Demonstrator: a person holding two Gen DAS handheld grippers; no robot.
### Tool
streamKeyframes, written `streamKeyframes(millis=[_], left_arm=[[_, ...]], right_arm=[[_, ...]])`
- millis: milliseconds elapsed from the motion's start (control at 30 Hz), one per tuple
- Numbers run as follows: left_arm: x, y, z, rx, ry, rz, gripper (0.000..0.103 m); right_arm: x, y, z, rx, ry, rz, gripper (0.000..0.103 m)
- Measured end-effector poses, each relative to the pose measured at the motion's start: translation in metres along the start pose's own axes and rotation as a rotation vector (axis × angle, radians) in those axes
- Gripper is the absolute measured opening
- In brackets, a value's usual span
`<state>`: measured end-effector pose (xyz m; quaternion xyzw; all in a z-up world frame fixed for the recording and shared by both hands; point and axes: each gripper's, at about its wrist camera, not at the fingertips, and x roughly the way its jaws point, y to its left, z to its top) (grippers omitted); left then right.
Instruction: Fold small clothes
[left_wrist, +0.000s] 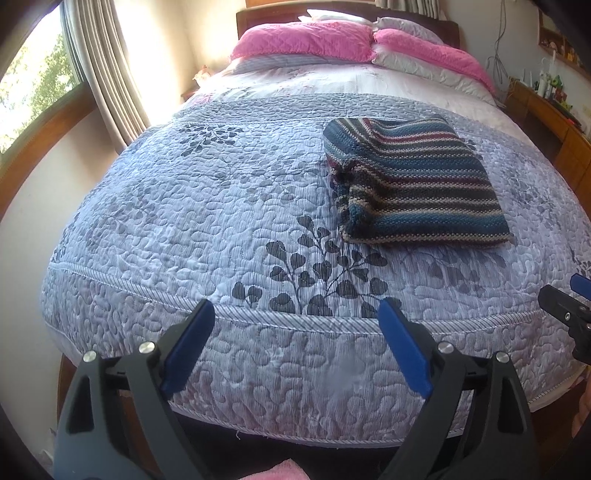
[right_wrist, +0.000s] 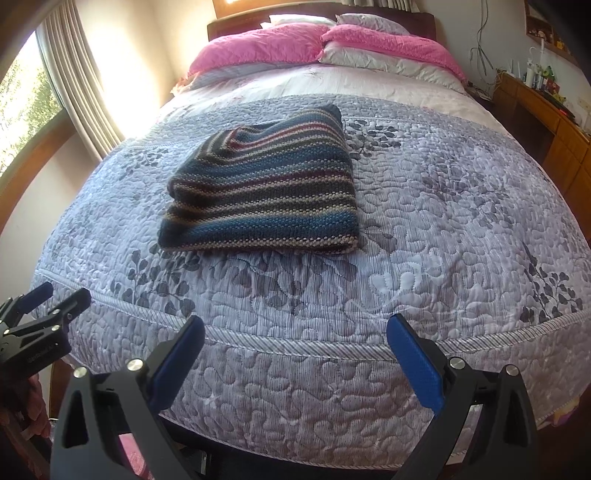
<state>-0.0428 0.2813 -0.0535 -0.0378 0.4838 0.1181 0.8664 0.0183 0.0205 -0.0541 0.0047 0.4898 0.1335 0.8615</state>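
Left gripper (left_wrist: 297, 310): fingers spread wide, nothing between them, held low at the bottom of the frame over the near edge of the quilt (left_wrist: 184, 229). Right gripper (right_wrist: 295, 326): same, spread and empty, bottom centre of its own frame. Each shows in the other's view at the frame edge, the right one at lower right in the left view, the left one at lower left in the right view; they sit side by side at about the same height.

Sweater (left_wrist: 413, 184): striped knit, lying flat on the quilt, already folded to a rough rectangle. Well apart from both grippers, neither touching it.

Bearing: in the left view it lies up and right of centre; in the right view (right_wrist: 262, 188) it lies up and slightly left of centre. So it sits ahead, between the two, judged a little nearer the right gripper's line.

Long axis: cannot tell with confidence, fisheye bends it; stripes run across the frame, parallel to the near hem.

Fold looks complete or nearly so. Layered edges show at its left side.
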Motion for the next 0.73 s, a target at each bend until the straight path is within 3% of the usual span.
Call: streamKeyframes(millis=[433, 733], left_arm=[[0.0037, -0.0008, -0.0003, 0.006, 0.004, 0.007, 0.09], [0.0036, -0.0006, 0.0002, 0.006, -0.001, 0.01, 0.09]], right_arm=[[-0.004, 0.0011, 0.0014, -0.04, -0.052, -0.04, 0.099], [0.0018, -0.0048, 0.0036, -0.019, -0.014, -0.048, 0.099]])
